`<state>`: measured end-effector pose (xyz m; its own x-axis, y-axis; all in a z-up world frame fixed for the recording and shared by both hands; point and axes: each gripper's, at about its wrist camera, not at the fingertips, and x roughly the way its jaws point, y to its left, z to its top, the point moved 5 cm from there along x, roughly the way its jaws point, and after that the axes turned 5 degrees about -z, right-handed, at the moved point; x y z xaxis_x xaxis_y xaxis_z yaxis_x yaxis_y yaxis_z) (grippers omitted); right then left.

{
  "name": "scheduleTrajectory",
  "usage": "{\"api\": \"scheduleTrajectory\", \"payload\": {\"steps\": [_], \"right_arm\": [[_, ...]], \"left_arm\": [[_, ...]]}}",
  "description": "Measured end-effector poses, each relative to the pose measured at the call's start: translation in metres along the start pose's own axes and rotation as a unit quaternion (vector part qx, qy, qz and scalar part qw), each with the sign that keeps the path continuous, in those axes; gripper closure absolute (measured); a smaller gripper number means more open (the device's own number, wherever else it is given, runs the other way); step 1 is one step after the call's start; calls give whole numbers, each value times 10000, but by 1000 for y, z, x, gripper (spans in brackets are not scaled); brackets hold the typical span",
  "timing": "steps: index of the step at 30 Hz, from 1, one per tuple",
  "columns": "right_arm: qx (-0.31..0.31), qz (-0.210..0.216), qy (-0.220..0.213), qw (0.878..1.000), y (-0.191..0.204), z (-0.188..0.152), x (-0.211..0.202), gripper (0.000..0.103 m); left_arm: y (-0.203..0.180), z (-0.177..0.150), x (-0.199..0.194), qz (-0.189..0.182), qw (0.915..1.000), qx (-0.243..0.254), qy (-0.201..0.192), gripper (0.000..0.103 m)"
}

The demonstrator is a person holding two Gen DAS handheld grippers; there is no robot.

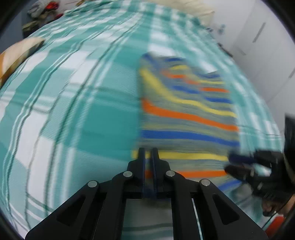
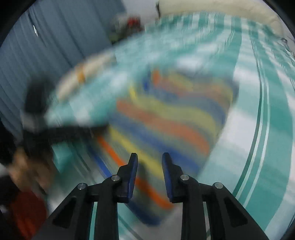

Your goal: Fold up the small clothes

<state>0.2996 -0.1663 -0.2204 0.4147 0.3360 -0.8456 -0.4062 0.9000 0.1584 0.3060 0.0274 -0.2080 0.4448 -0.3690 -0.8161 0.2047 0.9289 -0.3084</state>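
A small striped garment (image 1: 186, 112), grey with orange, yellow and blue bands, lies on a teal and white checked bedsheet (image 1: 73, 103). My left gripper (image 1: 149, 151) is at its near left corner, jaws nearly closed with cloth between them. My right gripper (image 1: 239, 164) shows at the right of the left wrist view, at the garment's near right edge. In the right wrist view the right gripper (image 2: 149, 157) is open above the blurred garment (image 2: 166, 120), holding nothing. The left gripper (image 2: 60, 129) appears there as a dark blur.
A cream and orange pillow (image 1: 16, 55) lies at the sheet's left edge. A pile of clothes (image 1: 42, 11) sits far back left. A white wall (image 1: 261, 46) runs along the right. Grey curtains (image 2: 46, 46) hang on the left in the right wrist view.
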Motion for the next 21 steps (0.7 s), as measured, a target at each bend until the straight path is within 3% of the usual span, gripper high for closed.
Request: {"api": "scheduleTrajectory", "payload": {"steps": [1, 3, 4, 7, 10, 12, 13, 15, 16, 17, 18, 21], "right_arm": [[-101, -123, 77, 9998, 1, -9, 5, 79], [-201, -185, -172, 9995, 2, -18, -2, 79], [-97, -134, -139, 9998, -1, -16, -6, 79], [230, 22, -462, 9987, -14, 5, -29, 79], [323, -99, -777, 9964, -32, 44, -42, 79], [342, -238, -800, 9959, -43, 72, -32, 79], [360, -321, -781, 9958, -49, 83, -24, 79], [560, -535, -599, 9952, -67, 98, 5, 79], [689, -655, -397, 9947, -77, 101, 23, 79], [888, -662, 11, 9938, -88, 97, 45, 79], [967, -626, 63, 9933, -91, 93, 51, 79], [985, -750, -285, 9919, -86, 94, 32, 79]], "left_arm": [[8, 1, -2, 75, 10000, -51, 14, 95], [21, 10, -13, 59, 9998, -201, -48, 94], [24, 17, -18, 24, 9996, -266, -121, 89], [17, 44, -31, -368, 9977, -305, -483, 72], [-9, 75, -16, -642, 9969, 65, -448, 71], [-25, 91, 14, -526, 9975, 420, -220, 71], [-23, 98, 31, -265, 9984, 490, -102, 71], [-9, 104, 60, 117, 9992, 353, 135, 68], [-3, 105, 69, 132, 9995, 230, 195, 63], [3, 104, 71, 49, 9998, 101, 192, 62], [6, 102, 66, -25, 9998, 31, 182, 62], [6, 93, 31, -159, 9998, 126, -39, 57]]}}
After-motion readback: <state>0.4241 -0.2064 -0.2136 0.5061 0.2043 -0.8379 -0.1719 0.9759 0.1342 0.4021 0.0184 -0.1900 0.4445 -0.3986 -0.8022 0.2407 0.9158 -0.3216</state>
